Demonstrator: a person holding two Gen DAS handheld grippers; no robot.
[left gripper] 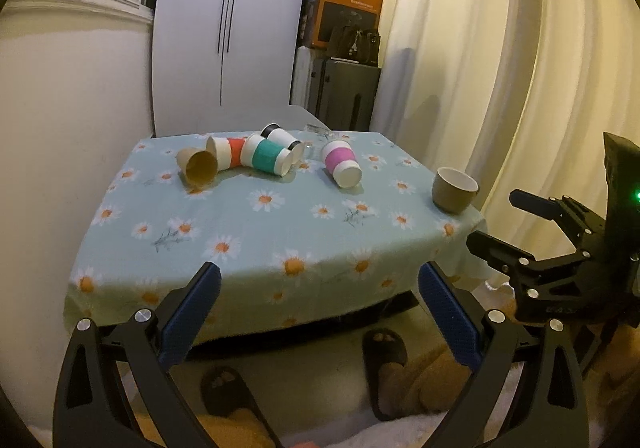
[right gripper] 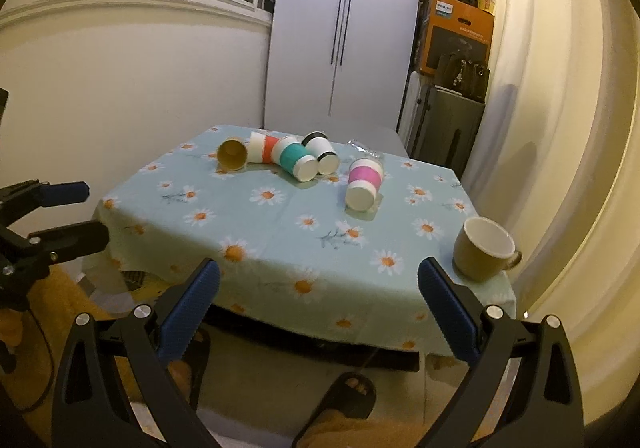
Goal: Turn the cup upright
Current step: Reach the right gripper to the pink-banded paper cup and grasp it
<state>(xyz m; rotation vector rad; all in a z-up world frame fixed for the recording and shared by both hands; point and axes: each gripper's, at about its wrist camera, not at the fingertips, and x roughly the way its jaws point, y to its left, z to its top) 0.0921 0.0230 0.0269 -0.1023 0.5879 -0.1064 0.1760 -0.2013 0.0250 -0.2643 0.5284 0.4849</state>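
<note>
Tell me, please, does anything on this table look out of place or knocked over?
Yes. Five paper cups lie on their sides on the tablecloth: a brown cup, red cup, teal cup and black-banded cup huddle together, and a pink cup lies apart. Only the mug stands upright, close to the table's corner.

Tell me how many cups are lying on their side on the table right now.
5: plain brown cup, red-banded cup, teal-banded cup and black-banded cup clustered at the far end; pink-banded cup alone to their right. The mug stands upright. Others may hide behind the cluster.
</note>
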